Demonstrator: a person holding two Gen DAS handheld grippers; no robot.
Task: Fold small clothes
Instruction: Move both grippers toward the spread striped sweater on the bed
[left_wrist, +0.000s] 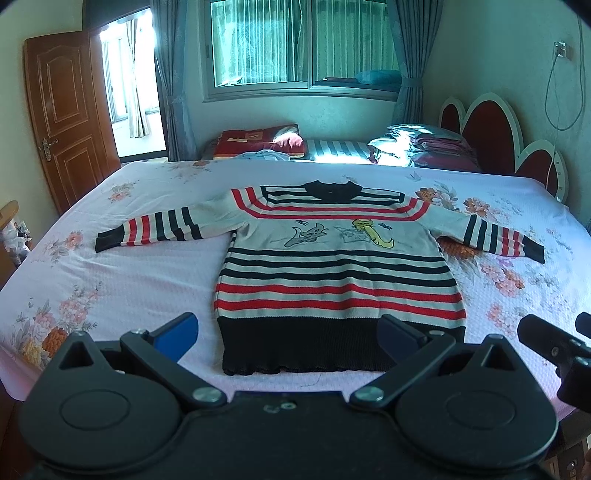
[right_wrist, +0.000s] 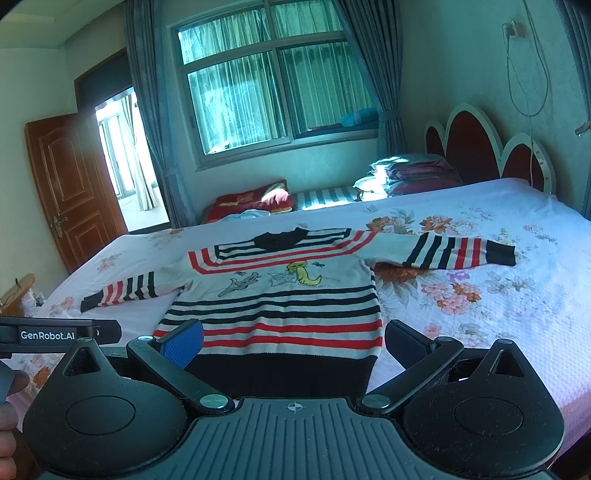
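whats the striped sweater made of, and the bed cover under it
Sweater: looks like knitted yarn, matte; its black hem shows ribbing. Wool or acrylic, can't tell. Bed cover: seemingly woven cotton-like cloth, matte, with a fine waffle texture and printed flowers.

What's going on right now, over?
Left tongs open, empty. Right tongs open, empty. Striped sweater flat on bed, sleeves spread, unfolded. Nothing in the way.

Striped sweater (left_wrist: 338, 273) flat on bed; sleeves spread.
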